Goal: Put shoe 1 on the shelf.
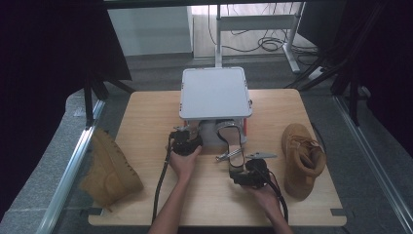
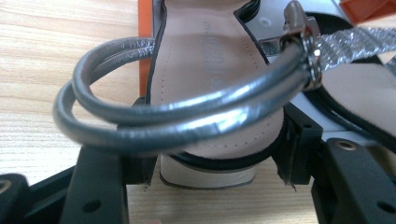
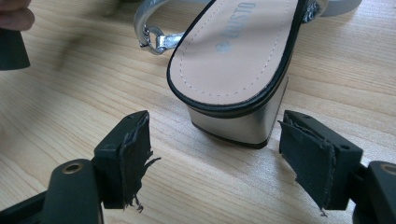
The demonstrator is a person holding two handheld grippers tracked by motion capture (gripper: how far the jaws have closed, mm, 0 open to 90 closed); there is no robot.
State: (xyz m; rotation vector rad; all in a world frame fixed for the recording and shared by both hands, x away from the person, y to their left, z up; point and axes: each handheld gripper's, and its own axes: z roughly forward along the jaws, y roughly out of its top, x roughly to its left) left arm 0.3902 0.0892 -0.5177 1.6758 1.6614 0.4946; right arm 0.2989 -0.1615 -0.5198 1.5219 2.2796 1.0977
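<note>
Two silver-strapped sandals lie toe-first under the front edge of a grey case [image 1: 214,92]. My left gripper [image 1: 186,138] has its jaws on both sides of the left sandal's [image 2: 210,56] heel, and the pads sit against the black sole rim. The sandal's looped silver ankle strap [image 2: 187,116] hangs across in front. My right gripper [image 3: 215,154] stands open just behind the block heel of the right sandal [image 3: 238,51], pads apart from it. In the high view the right gripper [image 1: 237,168] is at that sandal's [image 1: 233,141] heel end.
A tan boot [image 1: 299,161] lies on the table's right side, close to my right hand. A second tan boot [image 1: 109,170] lies off the table's left edge on the lower ledge. Bare wood runs along the front edge.
</note>
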